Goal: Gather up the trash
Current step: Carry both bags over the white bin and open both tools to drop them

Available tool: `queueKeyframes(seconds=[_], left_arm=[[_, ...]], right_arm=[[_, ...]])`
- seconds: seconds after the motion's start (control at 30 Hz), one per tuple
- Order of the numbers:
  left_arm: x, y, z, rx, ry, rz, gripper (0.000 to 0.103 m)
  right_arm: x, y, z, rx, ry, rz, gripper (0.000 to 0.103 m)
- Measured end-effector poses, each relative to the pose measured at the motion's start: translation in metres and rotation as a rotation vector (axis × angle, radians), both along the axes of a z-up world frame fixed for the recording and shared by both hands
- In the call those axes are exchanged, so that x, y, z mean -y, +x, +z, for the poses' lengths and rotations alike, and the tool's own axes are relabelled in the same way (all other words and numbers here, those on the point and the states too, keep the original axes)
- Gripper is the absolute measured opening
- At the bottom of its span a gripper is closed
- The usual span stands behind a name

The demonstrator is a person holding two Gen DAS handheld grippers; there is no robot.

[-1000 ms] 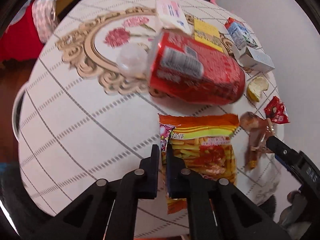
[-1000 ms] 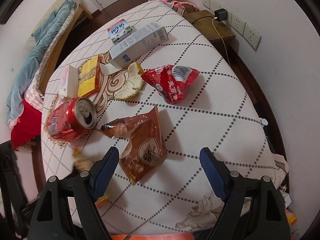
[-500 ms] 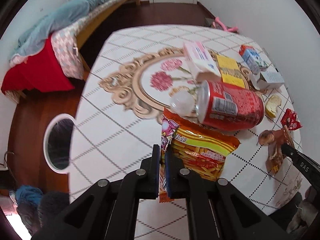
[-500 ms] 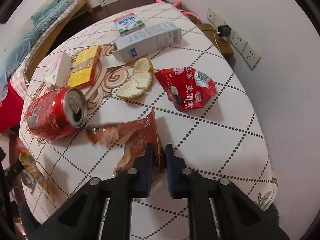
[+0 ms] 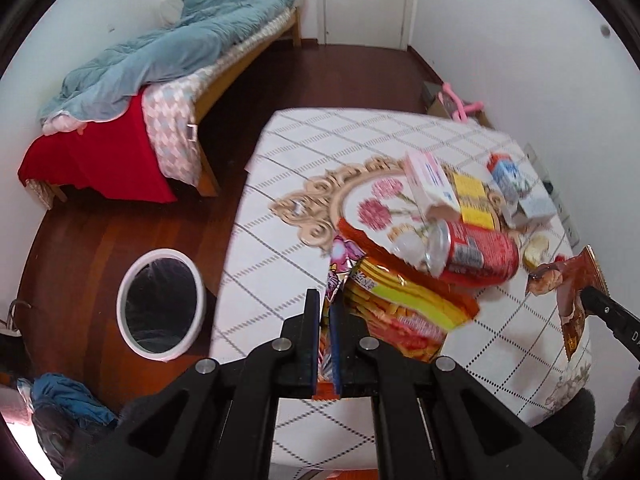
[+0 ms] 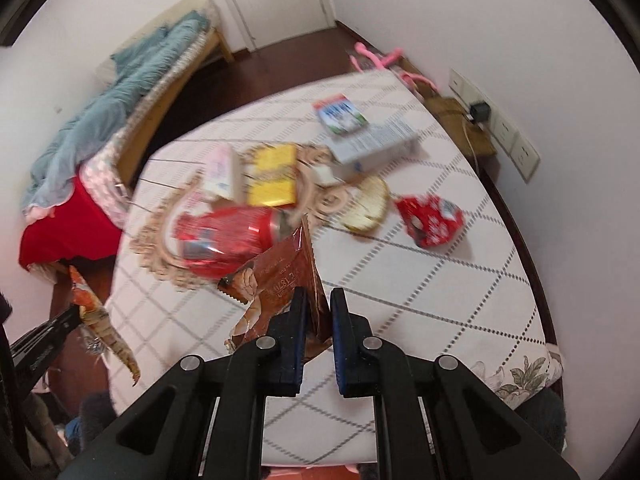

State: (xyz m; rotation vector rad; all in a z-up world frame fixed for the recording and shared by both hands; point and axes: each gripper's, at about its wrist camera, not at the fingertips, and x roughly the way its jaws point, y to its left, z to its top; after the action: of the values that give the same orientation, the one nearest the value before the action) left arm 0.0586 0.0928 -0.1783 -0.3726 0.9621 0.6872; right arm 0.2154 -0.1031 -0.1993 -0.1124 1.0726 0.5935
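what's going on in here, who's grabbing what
A person with a gripper in each hand is collecting trash from a cluttered table. The left gripper has its jaws shut on an orange snack bag, lifted above the table edge. The right gripper is shut on a brown wrapper, also raised. A red can, a red wrapper, cartons and a piece of peel are on the table. A white-rimmed bin stands on the floor to the left.

Bare table (image 5: 276, 216) on bin (image 5: 160, 300) side, far side crowded by can (image 5: 476, 256), cartons (image 6: 372, 144), red wrapper (image 6: 430, 220)
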Motion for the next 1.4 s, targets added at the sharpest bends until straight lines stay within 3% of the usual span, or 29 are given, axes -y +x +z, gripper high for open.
queueKeyframes(seconds=[0.3, 0.53, 0.7, 0.87, 1.03, 1.2, 1.23, 1.3, 1.33, 1.37, 1.4], left_arm=[[-0.082, -0.053, 0.051, 0.077, 0.062, 0.127, 0.002], [-0.176, -0.120, 0.044, 0.080, 0.053, 0.292, 0.002], [-0.237, -0.166, 0.003, 0.049, -0.024, 0.405, 0.002], [-0.293, -0.204, -0.064, 0.008, -0.151, 0.501, 0.002], [-0.331, -0.228, -0.129, -0.011, -0.281, 0.548, 0.004], [-0.345, -0.244, -0.175, -0.045, -0.382, 0.595, 0.008], [-0.348, -0.244, -0.178, -0.052, -0.393, 0.602, 0.011], [-0.347, -0.252, -0.189, -0.065, -0.409, 0.623, 0.044], [-0.346, -0.255, -0.191, -0.065, -0.414, 0.629, 0.085], [-0.347, -0.258, -0.193, -0.065, -0.416, 0.633, 0.102], [-0.345, -0.262, -0.195, -0.068, -0.414, 0.641, 0.102]], right_arm=[[-0.097, -0.024, 0.045, 0.012, 0.069, 0.170, 0.012], [-0.224, -0.066, 0.032, -0.043, 0.083, 0.339, 0.012], [-0.331, -0.119, -0.009, -0.123, 0.046, 0.489, 0.012], [-0.431, -0.176, -0.084, -0.195, -0.075, 0.625, 0.012], [-0.489, -0.203, -0.161, -0.255, -0.201, 0.689, 0.012], [-0.523, -0.211, -0.222, -0.320, -0.287, 0.707, 0.012], [-0.526, -0.210, -0.231, -0.333, -0.299, 0.707, 0.012], [-0.532, -0.208, -0.247, -0.344, -0.326, 0.711, 0.015], [-0.535, -0.208, -0.253, -0.352, -0.338, 0.716, 0.015], [-0.537, -0.210, -0.258, -0.357, -0.347, 0.722, 0.016], [-0.540, -0.211, -0.261, -0.358, -0.358, 0.729, 0.028]])
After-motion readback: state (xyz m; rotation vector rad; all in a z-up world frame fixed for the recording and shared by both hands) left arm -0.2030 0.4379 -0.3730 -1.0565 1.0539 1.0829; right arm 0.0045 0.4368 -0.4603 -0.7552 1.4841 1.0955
